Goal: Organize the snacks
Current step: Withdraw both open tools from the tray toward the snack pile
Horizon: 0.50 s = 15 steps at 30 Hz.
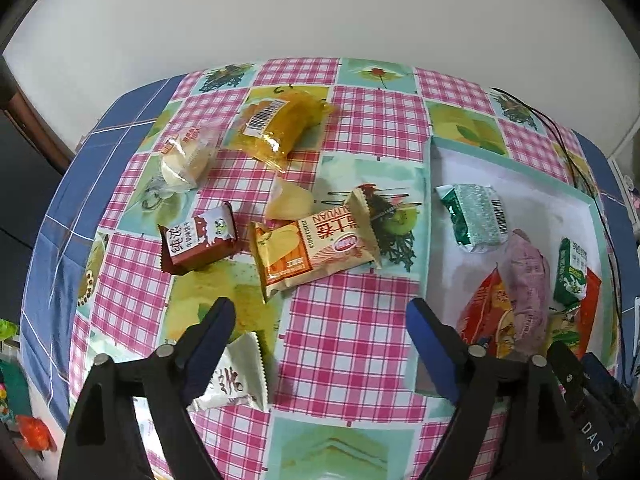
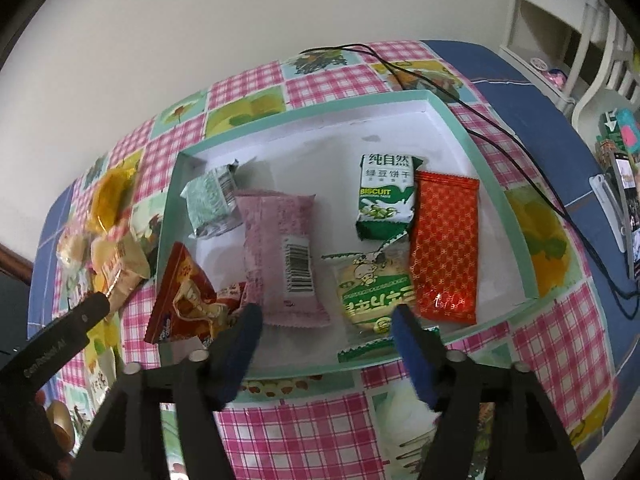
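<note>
Two grippers poised over a checked tablecloth [image 1: 352, 320] strewn with snacks. Left gripper [image 1: 320, 316]: jaws spread wide, gripping nothing, above loose packets outside the tray. Between its fingers and the far edge of the cloth: an orange-and-cream packet [image 1: 316, 246], a brown-and-white packet [image 1: 198, 244] just beside it on the left, a clear-wrapped bun [image 1: 188, 158] and a yellow pouch [image 1: 280, 128] nearer the far edge. A white packet [image 1: 232, 380] beneath the left finger, close to the near edge. Right gripper [image 2: 326, 320]: jaws likewise wide apart and empty, at the near rim of the teal tray [image 2: 496, 188]. Inside the tray: a pink packet [image 2: 280, 256] in the middle, a green-and-white biscuit packet [image 2: 384, 200] touching a red packet [image 2: 446, 248] toward the right wall, a silvery-green packet [image 2: 212, 200] in the far left corner.
</note>
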Each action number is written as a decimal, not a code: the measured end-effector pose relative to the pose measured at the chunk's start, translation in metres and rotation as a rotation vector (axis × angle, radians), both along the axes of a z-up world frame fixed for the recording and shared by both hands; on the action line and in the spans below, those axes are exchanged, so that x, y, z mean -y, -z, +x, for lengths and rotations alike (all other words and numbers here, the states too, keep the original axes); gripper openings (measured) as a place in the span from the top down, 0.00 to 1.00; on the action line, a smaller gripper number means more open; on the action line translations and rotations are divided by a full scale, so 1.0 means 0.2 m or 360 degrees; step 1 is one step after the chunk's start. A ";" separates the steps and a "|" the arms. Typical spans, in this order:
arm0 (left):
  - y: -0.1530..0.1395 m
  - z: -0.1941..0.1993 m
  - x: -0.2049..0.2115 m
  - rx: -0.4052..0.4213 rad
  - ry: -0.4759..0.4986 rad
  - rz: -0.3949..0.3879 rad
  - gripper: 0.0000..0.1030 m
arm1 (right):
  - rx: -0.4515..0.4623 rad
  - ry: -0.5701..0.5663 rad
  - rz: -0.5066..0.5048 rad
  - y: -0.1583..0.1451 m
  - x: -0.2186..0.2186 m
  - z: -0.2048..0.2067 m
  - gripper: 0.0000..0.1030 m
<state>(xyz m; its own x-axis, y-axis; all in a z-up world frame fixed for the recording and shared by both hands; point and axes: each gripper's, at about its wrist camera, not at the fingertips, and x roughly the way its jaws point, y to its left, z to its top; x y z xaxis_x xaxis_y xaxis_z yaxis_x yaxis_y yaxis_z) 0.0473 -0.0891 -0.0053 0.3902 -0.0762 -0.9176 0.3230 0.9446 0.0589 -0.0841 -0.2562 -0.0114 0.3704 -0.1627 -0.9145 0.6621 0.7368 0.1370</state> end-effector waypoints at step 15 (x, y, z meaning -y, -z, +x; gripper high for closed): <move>0.02 0.03 -0.09 -0.0001 -0.0083 -0.0006 0.04 | -0.0032 -0.0051 -0.0098 0.00 -0.05 0.02 0.00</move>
